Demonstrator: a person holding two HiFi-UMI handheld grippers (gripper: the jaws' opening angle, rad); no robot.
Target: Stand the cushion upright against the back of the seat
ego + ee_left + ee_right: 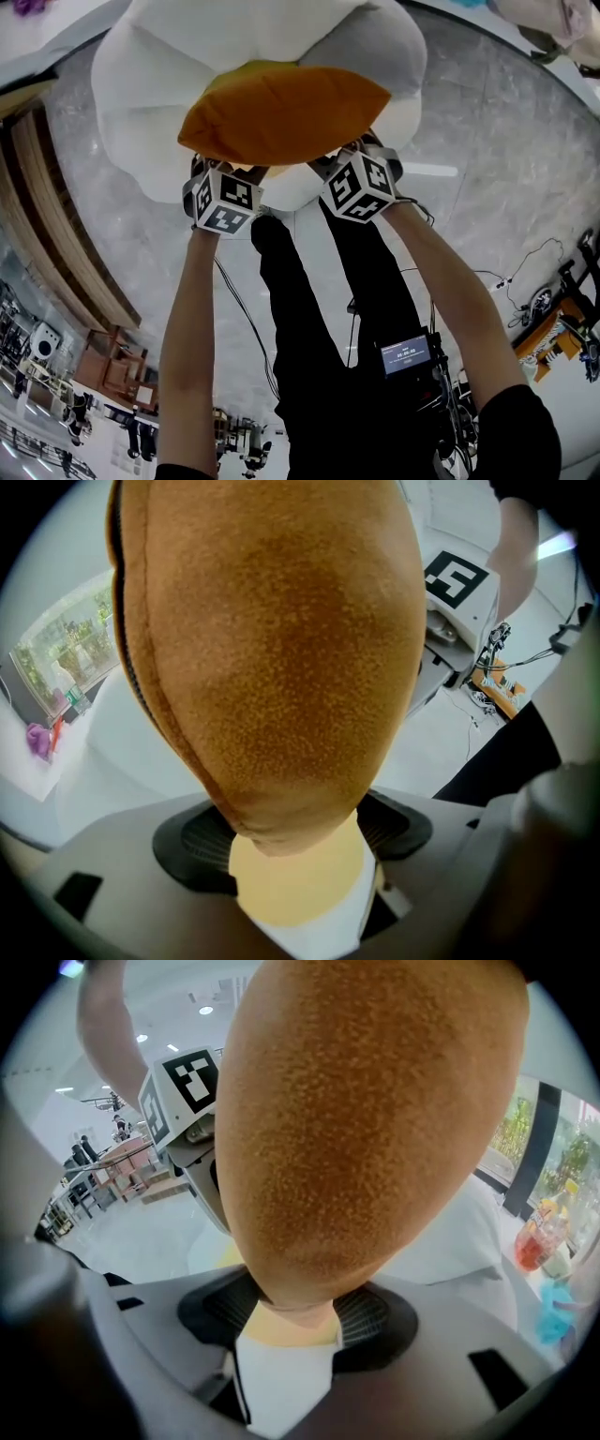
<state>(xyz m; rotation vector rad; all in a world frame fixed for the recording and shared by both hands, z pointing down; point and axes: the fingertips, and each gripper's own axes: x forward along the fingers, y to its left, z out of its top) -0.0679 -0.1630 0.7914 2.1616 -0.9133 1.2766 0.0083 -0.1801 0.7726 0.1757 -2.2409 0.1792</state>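
cushion (281, 112): orange, over white seat (141, 94)
left gripper (295, 846): jaws clamp cushion's near-left edge
right gripper (295, 1312): jaws clamp near-right edge

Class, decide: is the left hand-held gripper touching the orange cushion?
Touching. The left gripper view shows a corner of the cushion squeezed between the jaws of the left hand-held gripper, with no gap on either side.

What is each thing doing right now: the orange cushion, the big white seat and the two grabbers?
cushion: gripped at its near edge by both grippers, over the seat, not stood up yet.
seat: partly covered by the cushion.
left gripper: shut on the cushion.
right gripper: shut on the cushion.
small screen: lit.
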